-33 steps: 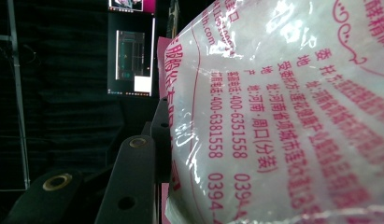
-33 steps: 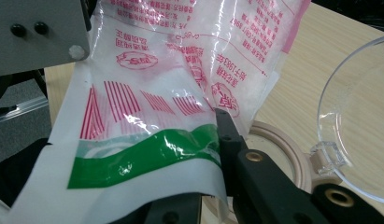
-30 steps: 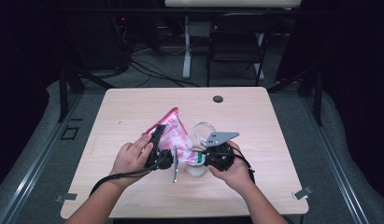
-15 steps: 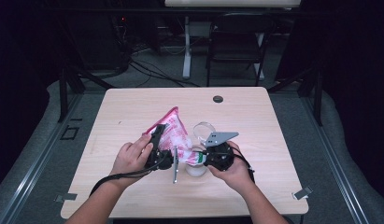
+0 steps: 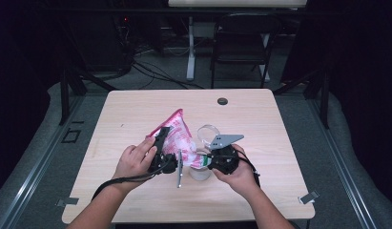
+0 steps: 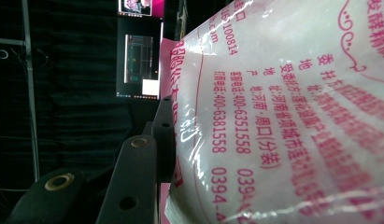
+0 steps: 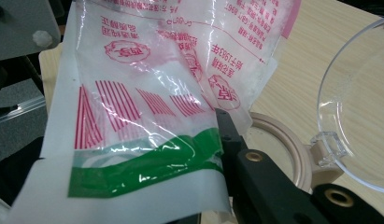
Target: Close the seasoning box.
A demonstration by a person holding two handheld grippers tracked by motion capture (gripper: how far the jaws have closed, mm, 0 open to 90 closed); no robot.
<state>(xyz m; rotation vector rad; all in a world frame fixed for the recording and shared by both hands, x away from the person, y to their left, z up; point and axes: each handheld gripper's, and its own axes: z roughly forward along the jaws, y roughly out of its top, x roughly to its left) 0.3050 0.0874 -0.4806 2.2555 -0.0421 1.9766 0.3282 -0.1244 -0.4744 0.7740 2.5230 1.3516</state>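
Item: plastic bag [image 5: 178,136] of white powder or grain, clear film with pink and red print and a green band near its mouth. Location: held tilted above the counter [image 5: 279,129], its far corner raised, its mouth end lowered over the jar.

Item: jar [image 5: 200,171], pale, with a beige rim, standing on the counter between the two hands. Its clear hinged lid [image 5: 209,131] is flipped open and stands behind it.

Item: left claw [image 5: 161,143]. Clamped on the bag's upper side edge; in the left gripper view a black jaw presses flat against the film.

Item: right claw [image 5: 210,160]. Clamped on the bag's mouth end at the green band; in the right gripper view the film is pinched against a black jaw, just above the jar's rim.

Step in hand, as judged: positioning the bag's mouth over the jar for pouring. Whether the mouth is already cut open cannot be told.

Next move, as judged: the left claw should lift the bag's far end higher while the right keeps the mouth centred inside the rim; a slow tilt is needed so the contents do not spill onto the counter.
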